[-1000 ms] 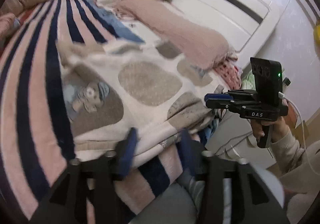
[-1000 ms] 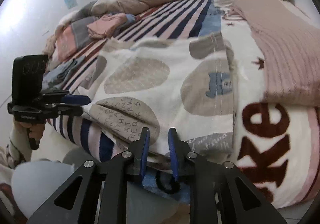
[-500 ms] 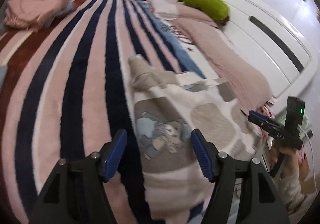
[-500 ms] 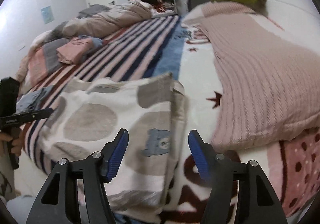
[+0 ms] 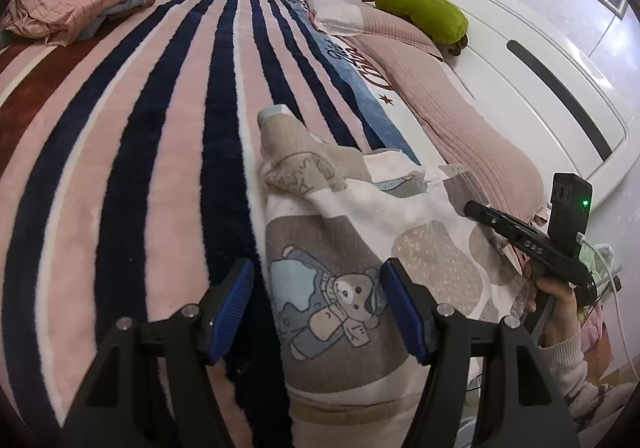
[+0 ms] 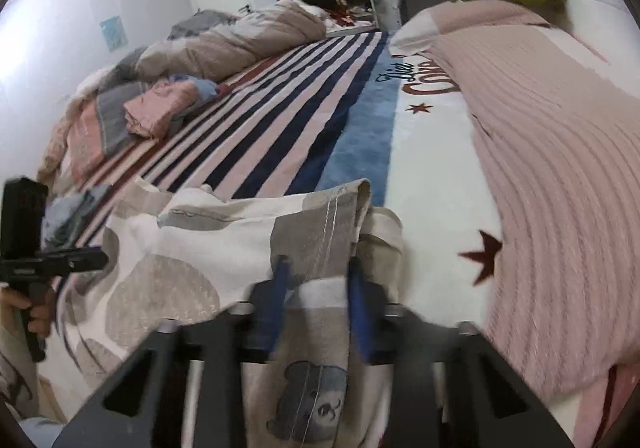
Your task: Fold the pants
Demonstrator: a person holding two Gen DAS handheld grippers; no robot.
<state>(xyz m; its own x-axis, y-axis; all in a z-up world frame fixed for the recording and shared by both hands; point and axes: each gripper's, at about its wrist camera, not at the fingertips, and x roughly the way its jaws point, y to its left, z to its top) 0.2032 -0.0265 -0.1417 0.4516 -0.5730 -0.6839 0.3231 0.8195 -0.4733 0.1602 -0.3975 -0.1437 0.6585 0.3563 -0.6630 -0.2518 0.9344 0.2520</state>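
Note:
The white pants with grey patches and bear prints point(image 5: 360, 256) lie folded on the striped blanket near the bed's front edge; they also show in the right wrist view point(image 6: 224, 248). My left gripper point(image 5: 320, 308) is open, its blue fingers on either side of the bear print at the pants' left edge. My right gripper point(image 6: 318, 298) has its blue fingers partly closed around the pants' right side; the view is blurred. Each gripper shows in the other's view, the right one point(image 5: 520, 236) and the left one point(image 6: 52, 262).
The pink, navy and white striped blanket point(image 5: 120, 128) covers the bed. A pink knitted blanket point(image 6: 560, 168) and a green pillow point(image 5: 424, 14) lie along the white headboard point(image 5: 540, 68). Folded pink clothes point(image 5: 68, 0) and a beige duvet point(image 6: 240, 40) lie at the far side.
Both grippers opened and moved forward over the pants. The right gripper's fingers have since narrowed around the pants' right side. The left gripper stays open over the bear print.

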